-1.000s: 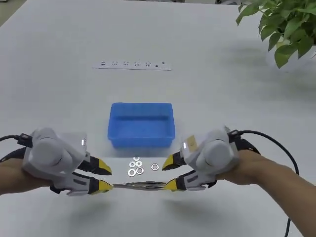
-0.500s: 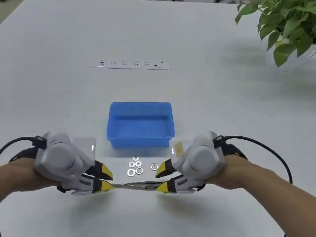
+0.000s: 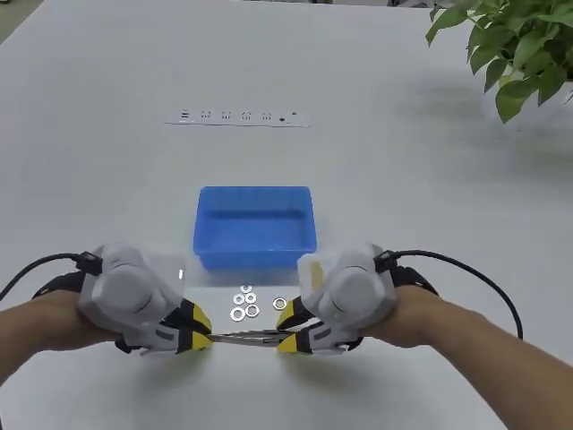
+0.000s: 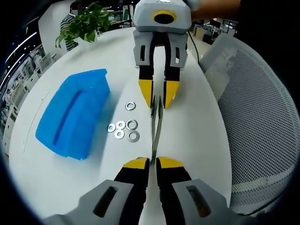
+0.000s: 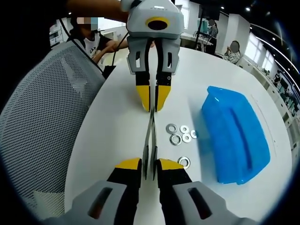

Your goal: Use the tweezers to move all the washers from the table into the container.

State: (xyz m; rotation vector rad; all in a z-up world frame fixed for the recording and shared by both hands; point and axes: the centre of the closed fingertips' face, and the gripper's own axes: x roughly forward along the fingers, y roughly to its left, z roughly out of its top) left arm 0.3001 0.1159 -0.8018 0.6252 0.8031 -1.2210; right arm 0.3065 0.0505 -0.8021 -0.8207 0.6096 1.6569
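Note:
Metal tweezers point(image 3: 243, 338) lie on the white table, spanning between my two grippers. My left gripper point(image 3: 199, 333) is shut on their joined end point(image 4: 153, 154). At the other end, my right gripper point(image 3: 285, 331) has its jaws closed against the tweezers' two arms point(image 5: 149, 150). In the left gripper view, the right gripper point(image 4: 157, 93) faces me from the top. In the right gripper view, the left gripper point(image 5: 151, 98) does the same. Several washers point(image 3: 243, 305) sit just beyond the tweezers, with one more washer point(image 3: 280, 304) apart to the right. The blue container point(image 3: 255, 251) stands behind them.
A white power strip point(image 3: 237, 117) lies far back on the table. A potted plant point(image 3: 515, 54) stands at the back right corner. A mesh chair point(image 4: 253, 117) is beside the table's near edge. Black cables point(image 3: 474, 273) trail from both grippers.
Both grippers have moved inward toward each other along the tweezers. Their jaws, spread a second ago, have closed onto the tweezers.

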